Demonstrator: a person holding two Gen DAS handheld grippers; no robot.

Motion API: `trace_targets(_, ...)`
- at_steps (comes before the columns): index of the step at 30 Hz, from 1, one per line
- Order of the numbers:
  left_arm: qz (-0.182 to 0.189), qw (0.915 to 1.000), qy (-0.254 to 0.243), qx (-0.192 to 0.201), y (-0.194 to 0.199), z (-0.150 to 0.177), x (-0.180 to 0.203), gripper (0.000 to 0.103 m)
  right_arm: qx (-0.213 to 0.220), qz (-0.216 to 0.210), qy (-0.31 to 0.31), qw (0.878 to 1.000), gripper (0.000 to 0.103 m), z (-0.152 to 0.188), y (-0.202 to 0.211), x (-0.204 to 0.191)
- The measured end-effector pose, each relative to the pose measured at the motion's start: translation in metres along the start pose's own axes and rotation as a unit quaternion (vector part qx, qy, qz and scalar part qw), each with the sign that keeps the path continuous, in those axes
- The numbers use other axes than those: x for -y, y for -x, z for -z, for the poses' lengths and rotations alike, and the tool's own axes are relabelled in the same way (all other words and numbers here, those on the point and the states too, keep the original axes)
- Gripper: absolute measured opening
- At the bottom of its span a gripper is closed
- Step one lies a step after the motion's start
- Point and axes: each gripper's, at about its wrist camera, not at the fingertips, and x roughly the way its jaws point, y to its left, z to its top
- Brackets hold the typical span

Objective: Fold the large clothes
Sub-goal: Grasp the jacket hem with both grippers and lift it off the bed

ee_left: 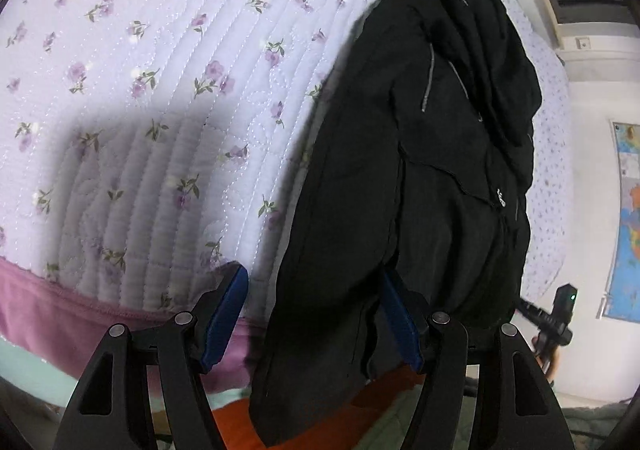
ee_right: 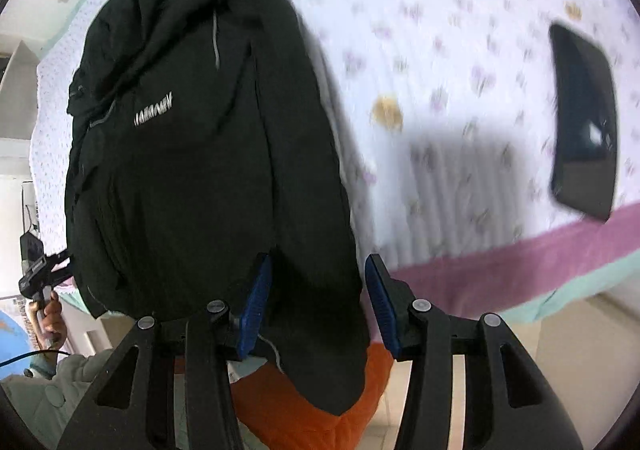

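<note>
A black jacket (ee_left: 420,154) lies folded lengthwise on a floral quilt (ee_left: 160,70), its lower end hanging over the bed's front edge. My left gripper (ee_left: 314,290) points down at that end with its jaws apart. The cloth hangs between the blue pads (ee_left: 226,314) and brushes only the right one. The right wrist view shows the same jacket (ee_right: 192,154) with a pale logo. My right gripper (ee_right: 318,274) straddles the hanging hem, and its pads (ee_right: 382,306) stand apart without pinching it.
A black phone (ee_right: 582,122) lies on the quilt to the right. The quilt's pink border (ee_right: 500,270) marks the bed edge, with an orange garment (ee_right: 304,414) below it. A hand holds a black device (ee_left: 560,314) past the jacket. A map poster (ee_left: 628,218) hangs on the wall.
</note>
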Motion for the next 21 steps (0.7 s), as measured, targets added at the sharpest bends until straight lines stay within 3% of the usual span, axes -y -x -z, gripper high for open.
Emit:
trace_targets(2,0.005,0.9999,-0.015,-0.002,-0.002,-0.001,0.009,0.067,-0.004,-0.016,0.004,1.000,0.052,0.005,-0.004,-0.004)
trace_targets(4,0.057,0.9979,-0.030,-0.010,0.005,0.001,0.020,0.066,0.007,-0.050,0.016,0.999,0.049,0.008,0.005,-0.014)
trace_targets(8,0.195,0.9785,-0.065,0.009,0.027,0.007,0.055,0.067,0.040,-0.151,0.034,0.987,0.049,0.009,0.032,-0.033)
trace_targets(11,0.243,0.9683,-0.058,0.008,0.022,0.008,0.061,0.067,0.029,-0.151,0.040,0.987,0.049,0.007,0.025,-0.040)
trace_targets(17,0.146,0.9867,-0.047,-0.053,-0.009,0.040,0.045,0.067,-0.041,-0.086,0.015,0.995,0.050,0.025,-0.015,-0.027)
trace_targets(19,0.103,0.9907,-0.044,-0.078,-0.018,0.058,0.035,0.067,-0.063,-0.098,0.001,0.993,0.050,0.032,-0.019,-0.018)
trace_targets(21,0.083,0.9923,-0.032,-0.086,-0.023,0.069,0.028,0.065,-0.076,-0.107,-0.008,0.991,0.050,0.036,-0.022,-0.016)
